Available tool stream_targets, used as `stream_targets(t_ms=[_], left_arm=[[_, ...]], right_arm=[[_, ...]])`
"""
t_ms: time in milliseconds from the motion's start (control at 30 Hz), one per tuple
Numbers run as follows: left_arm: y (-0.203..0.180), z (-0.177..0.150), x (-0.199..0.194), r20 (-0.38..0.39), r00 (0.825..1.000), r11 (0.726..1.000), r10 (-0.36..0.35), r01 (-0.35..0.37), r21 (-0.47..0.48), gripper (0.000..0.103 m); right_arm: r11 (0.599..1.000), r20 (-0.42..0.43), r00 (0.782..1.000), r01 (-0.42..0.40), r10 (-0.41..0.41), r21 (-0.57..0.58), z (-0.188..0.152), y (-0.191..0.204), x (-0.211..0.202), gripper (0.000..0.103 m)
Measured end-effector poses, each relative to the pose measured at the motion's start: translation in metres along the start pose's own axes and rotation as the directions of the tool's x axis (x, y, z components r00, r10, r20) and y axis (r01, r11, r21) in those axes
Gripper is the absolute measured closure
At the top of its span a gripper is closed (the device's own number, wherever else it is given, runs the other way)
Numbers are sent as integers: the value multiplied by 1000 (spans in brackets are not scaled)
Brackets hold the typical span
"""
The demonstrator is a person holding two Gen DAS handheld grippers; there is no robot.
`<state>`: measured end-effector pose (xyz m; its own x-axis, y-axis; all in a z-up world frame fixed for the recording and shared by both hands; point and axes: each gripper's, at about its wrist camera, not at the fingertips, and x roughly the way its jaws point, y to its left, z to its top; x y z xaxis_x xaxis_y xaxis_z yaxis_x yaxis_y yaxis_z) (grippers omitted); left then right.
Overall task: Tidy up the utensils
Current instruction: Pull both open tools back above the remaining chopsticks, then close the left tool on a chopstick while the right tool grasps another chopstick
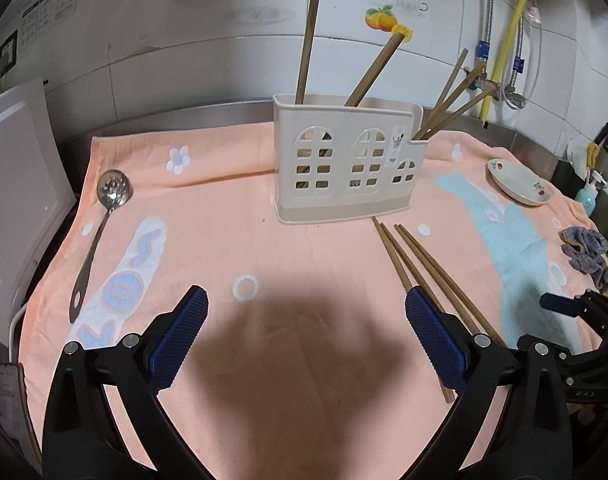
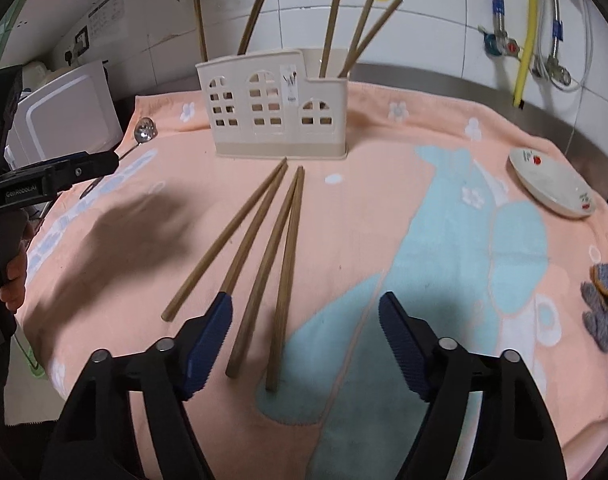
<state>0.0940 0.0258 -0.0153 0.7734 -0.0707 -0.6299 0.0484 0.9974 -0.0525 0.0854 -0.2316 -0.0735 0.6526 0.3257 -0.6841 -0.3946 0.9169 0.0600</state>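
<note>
Right hand-held gripper (image 2: 304, 340): jaws apart, nothing clamped, two of four loose chopsticks (image 2: 260, 248) between them mid-worktop, before cream utensil holder (image 2: 276, 116) near far edge. Best pinched singly near butt end, lowered square. Left hand-held gripper (image 1: 306, 336): wide, empty. Lettering "GenRobot.AI" read on left gripper body. Slotted spoon (image 1: 100, 232) at left edge.

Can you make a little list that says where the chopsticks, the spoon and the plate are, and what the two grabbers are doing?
loose chopsticks: four, flat on towel
holder: upright, five sticks inside
slotted spoon: lying at towel's left edge
plate: far right, empty
left gripper: jaws open, holding nothing
right gripper: jaws open above chopstick ends
</note>
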Motion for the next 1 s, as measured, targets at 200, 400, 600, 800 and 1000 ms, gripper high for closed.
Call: stream_targets(t_ms=[200, 400, 600, 800, 1000], left_arm=[[-2, -7, 3, -19, 1000, 1000, -5, 5, -3, 5], [-6, -13, 5, -32, 999, 1000, -18, 18, 0, 5], [-11, -19, 8, -48, 998, 999, -37, 37, 6, 5], [-20, -25, 10, -63, 996, 997, -69, 70, 18, 5], [-32, -31, 13, -79, 991, 994, -107, 110, 26, 5]], right_arm=[[1000, -22, 1000, -16, 16, 9, -4, 1, 6, 49], [999, -43, 999, -32, 32, 9, -6, 4, 14, 71], [999, -51, 998, -44, 44, 8, -5, 9, 18, 85], [999, -68, 997, -47, 46, -3, -7, 13, 24, 92], [999, -77, 996, -38, 37, -11, -10, 14, 27, 95]])
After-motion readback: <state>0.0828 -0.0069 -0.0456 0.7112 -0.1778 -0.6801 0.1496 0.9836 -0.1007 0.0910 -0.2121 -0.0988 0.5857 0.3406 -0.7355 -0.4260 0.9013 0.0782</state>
